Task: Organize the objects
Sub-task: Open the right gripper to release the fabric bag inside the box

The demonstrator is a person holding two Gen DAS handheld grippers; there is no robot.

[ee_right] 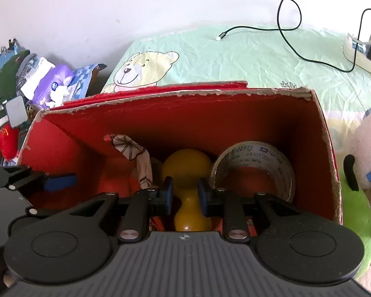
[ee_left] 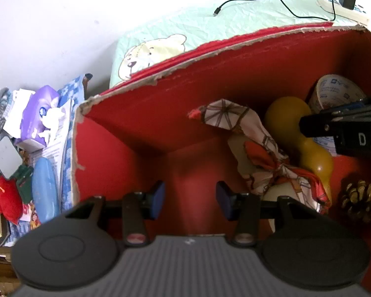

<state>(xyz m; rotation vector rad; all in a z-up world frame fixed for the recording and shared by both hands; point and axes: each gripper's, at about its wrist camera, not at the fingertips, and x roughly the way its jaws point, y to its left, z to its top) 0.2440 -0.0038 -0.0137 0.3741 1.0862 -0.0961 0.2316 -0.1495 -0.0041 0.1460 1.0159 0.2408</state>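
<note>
In the left wrist view, the left gripper (ee_left: pixel 190 199) hangs over the bare floor of the red box (ee_left: pixel 141 113), its blue pads spread with nothing between them. The right gripper's black body cuts in from the right edge and hides part of the yellow dumbbell (ee_left: pixel 306 148) and the tape roll (ee_left: pixel 336 94). A patterned cloth (ee_left: pixel 254 143) covers most of a pale object, which cannot be identified. A pine cone (ee_left: pixel 359 198) lies by the near right wall. Left of the box is a jumble with a purple tissue pack (ee_left: pixel 37 118).

In the right wrist view, the right gripper (ee_right: pixel 185 194) straddles the dumbbell's (ee_right: pixel 185 165) narrow neck; whether the pads press it cannot be told. The gripper hides the dumbbell's lower end. The tape roll (ee_right: pixel 257 165) leans against the right wall. A white plush toy (ee_right: pixel 368 148) is cut off at the right edge.
</note>
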